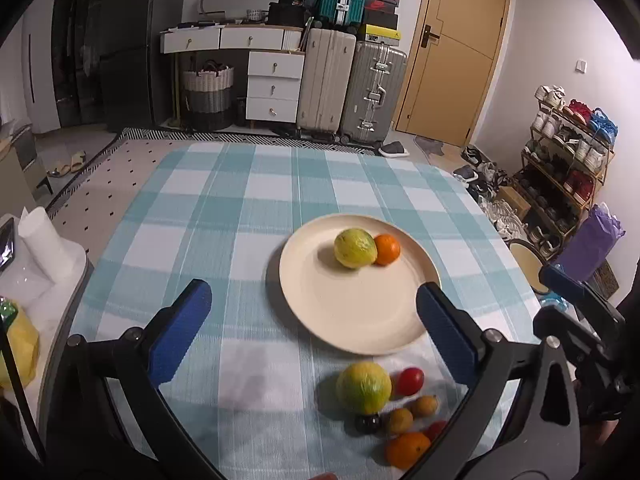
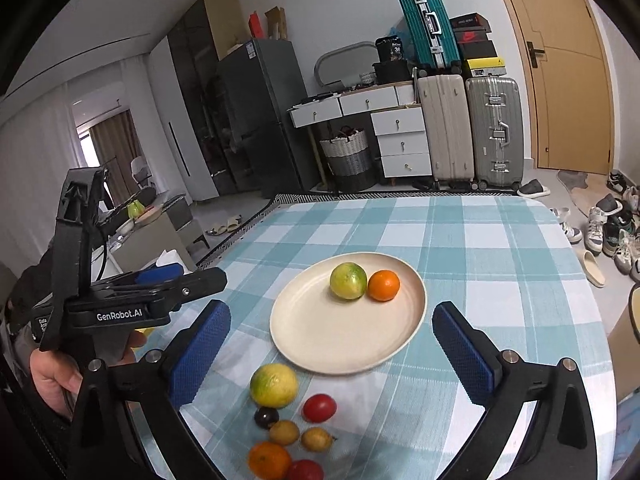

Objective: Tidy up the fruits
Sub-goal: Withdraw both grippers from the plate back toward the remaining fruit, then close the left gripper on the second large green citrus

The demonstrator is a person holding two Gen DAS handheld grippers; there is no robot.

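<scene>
1. Nearest, both tools hang empty above the near edge of the table (image 2: 500,240): the left gripper (image 1: 314,324) and the right gripper (image 2: 332,348) each have their blue pads spread wide apart, nothing between them.
2. Just below them lies the loose pile on the checked cloth: an orange (image 2: 269,460), two red tomatoes (image 2: 319,408), two small yellow-brown fruits (image 2: 284,432), a dark plum (image 2: 266,417) and a big yellow-green citrus (image 2: 274,385). They sit close together, some touching.
3. Handling, as a guess: the citrus and orange look firm and round, so they may roll; grip across the widest middle. The tomatoes and plum are probably soft-skinned and smooth, so a gentle squeeze at the sides suits them. The small fruits are blurred in the left view; I cannot tell what they are.
4. Beyond the pile, the cream plate (image 2: 320,344) already holds a second citrus (image 2: 348,281) touching a second orange (image 2: 383,286), on its far half; the near half is bare.
</scene>
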